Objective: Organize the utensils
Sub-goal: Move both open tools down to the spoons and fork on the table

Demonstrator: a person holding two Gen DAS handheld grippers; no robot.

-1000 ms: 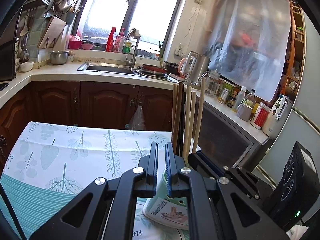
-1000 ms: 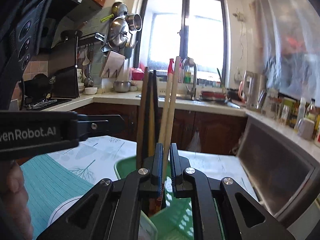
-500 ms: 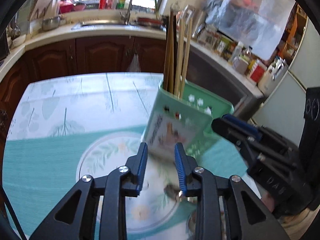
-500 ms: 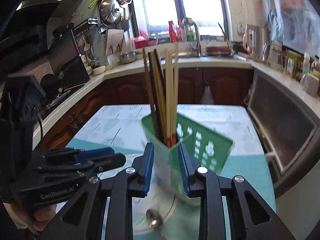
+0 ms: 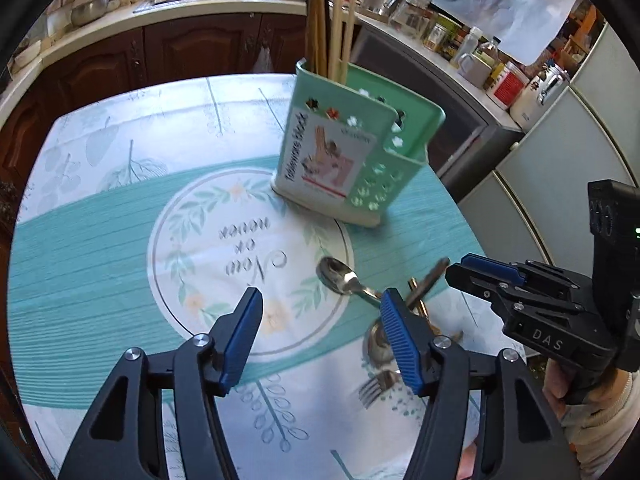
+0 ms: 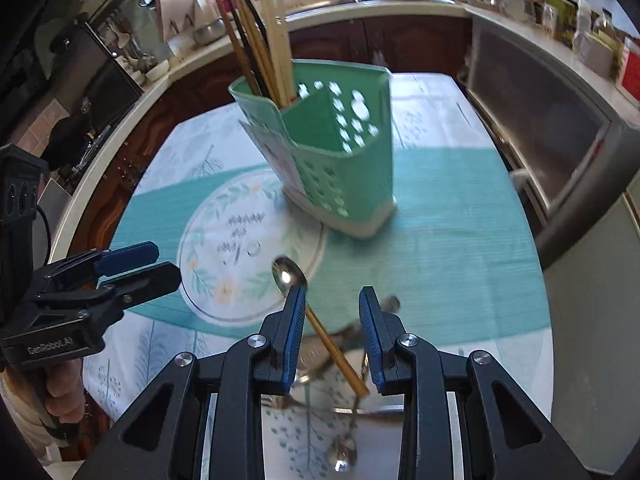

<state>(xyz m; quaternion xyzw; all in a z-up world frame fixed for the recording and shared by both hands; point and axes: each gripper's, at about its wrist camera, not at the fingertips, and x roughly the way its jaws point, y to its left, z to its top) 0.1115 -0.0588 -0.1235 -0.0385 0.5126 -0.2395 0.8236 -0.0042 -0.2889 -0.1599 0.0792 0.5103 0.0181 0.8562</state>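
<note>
A green utensil holder [image 5: 356, 148] stands on the table with several chopsticks [image 5: 330, 20] upright in its far compartment; it also shows in the right wrist view [image 6: 336, 152]. A spoon [image 5: 338, 276] and a fork [image 5: 376, 386] lie in a loose pile of cutlery near the table's front edge. My left gripper [image 5: 320, 316] is open and empty, just above and short of the spoon. My right gripper [image 6: 330, 306] is open and empty over the pile, with a gold-handled spoon [image 6: 290, 274] under its left finger.
The table wears a teal and white leaf-print cloth [image 5: 120, 220]. Wooden kitchen cabinets [image 5: 160, 52] and a counter with a sink run behind it. A fridge [image 5: 560, 168] and a counter with jars [image 5: 480, 60] stand to the right.
Both grippers have pulled back and up from the green holder, tilted down toward the table, and opened wide. The chopsticks stay in the holder. The cutlery pile has come into view.
</note>
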